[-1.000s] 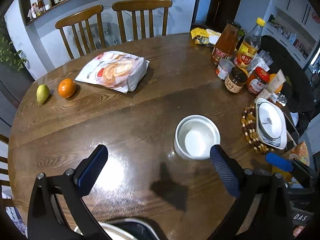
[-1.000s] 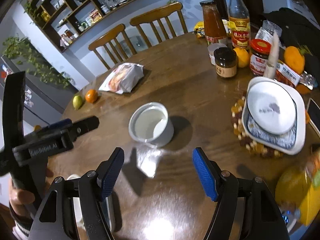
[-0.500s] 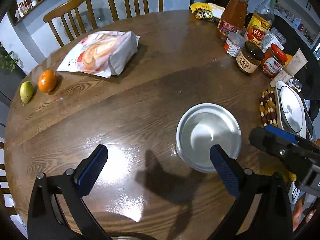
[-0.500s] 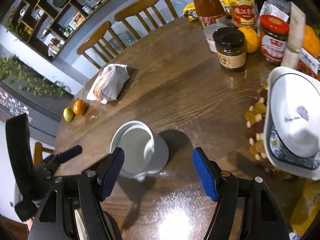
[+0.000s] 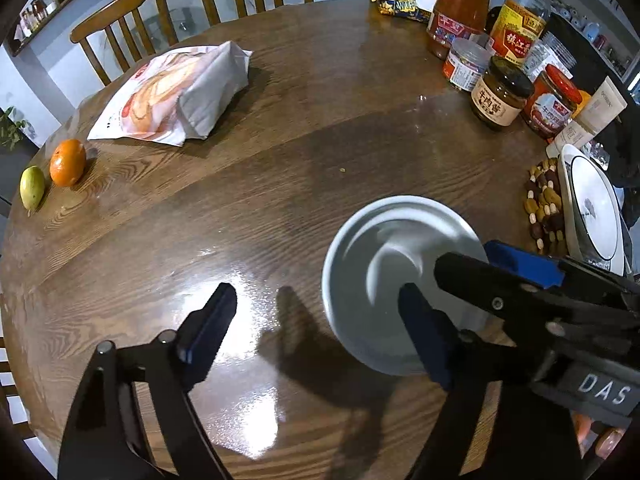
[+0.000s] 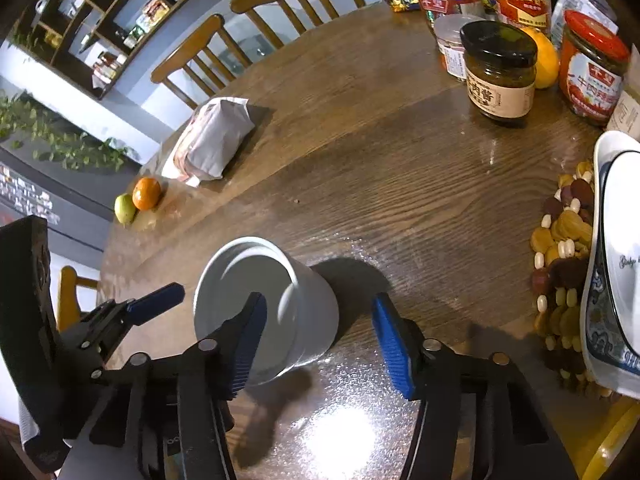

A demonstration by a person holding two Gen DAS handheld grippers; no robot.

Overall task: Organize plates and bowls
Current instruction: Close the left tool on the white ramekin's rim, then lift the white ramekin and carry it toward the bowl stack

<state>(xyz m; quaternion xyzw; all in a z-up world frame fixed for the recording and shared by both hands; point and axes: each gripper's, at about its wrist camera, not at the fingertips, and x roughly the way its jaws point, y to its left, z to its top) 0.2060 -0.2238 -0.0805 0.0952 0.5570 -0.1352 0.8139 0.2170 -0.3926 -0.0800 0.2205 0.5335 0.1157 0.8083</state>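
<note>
A white bowl (image 5: 384, 264) stands upright on the round wooden table (image 5: 280, 168); it also shows in the right wrist view (image 6: 304, 308). My right gripper (image 6: 318, 336) is open, its left finger inside the bowl and its right finger outside, straddling the wall. My left gripper (image 5: 320, 328) is open just left of the bowl, its right finger over the rim. A stack of white plates (image 6: 616, 264) with blue trim sits on a beaded mat (image 6: 560, 240) at the right, also in the left wrist view (image 5: 592, 208).
Jars and sauce bottles (image 5: 500, 92) crowd the far right of the table. A bread bag (image 5: 172, 92), an orange (image 5: 67, 162) and a green fruit (image 5: 31, 187) lie at the far left. Two wooden chairs (image 5: 132, 24) stand behind.
Both grippers have moved in on the bowl. The right gripper's fingers now straddle the bowl's wall, and the bowl looms larger in both views.
</note>
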